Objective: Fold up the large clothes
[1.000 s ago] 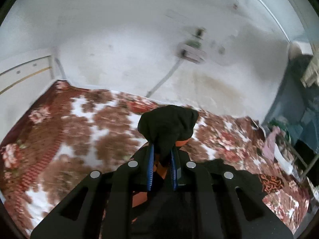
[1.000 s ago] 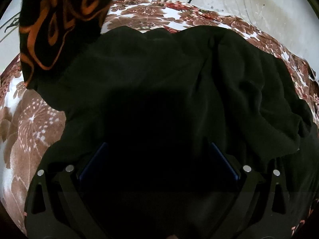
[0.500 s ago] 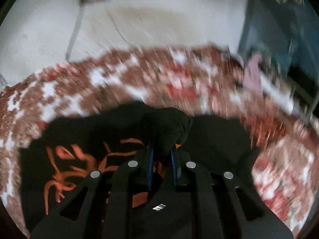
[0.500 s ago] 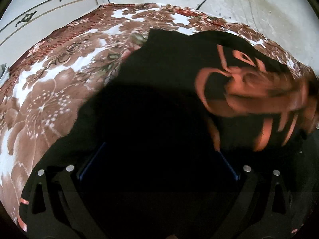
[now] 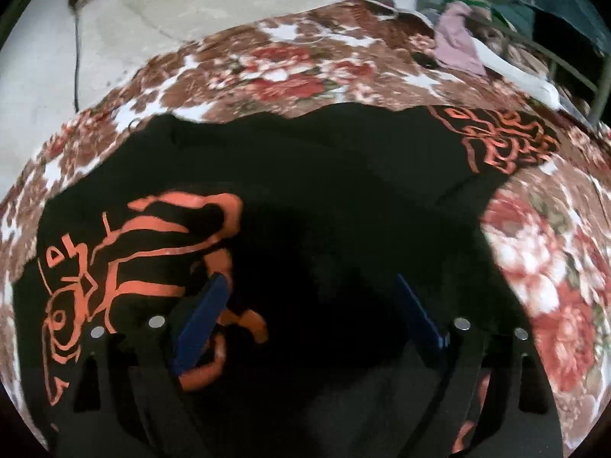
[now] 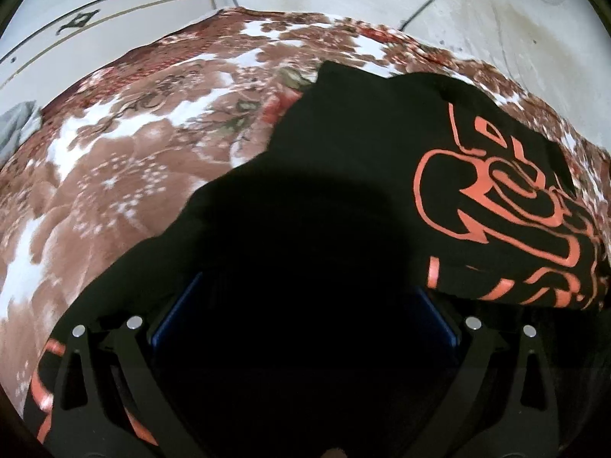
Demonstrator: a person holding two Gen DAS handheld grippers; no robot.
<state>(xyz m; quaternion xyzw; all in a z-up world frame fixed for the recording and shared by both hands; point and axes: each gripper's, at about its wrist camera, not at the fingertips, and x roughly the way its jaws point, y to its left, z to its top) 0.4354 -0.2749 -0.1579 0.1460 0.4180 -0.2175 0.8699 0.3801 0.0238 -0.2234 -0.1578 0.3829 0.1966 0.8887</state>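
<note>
Black garment (image 5: 324,198) with orange print spread flat over flowered blanket (image 5: 290,68), filling lower centre of both views, ready for next fold; left gripper (image 5: 309,297) jaws spread wide, holding nothing; right gripper (image 6: 305,305) jaws likewise spread above cloth.

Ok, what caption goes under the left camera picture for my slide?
Open left gripper above a black garment with orange print, spread on a flowery blanket.

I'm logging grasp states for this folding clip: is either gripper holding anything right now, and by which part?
Nothing is held. The left gripper and right gripper both stand open over the black garment lying on the floral blanket.
</note>
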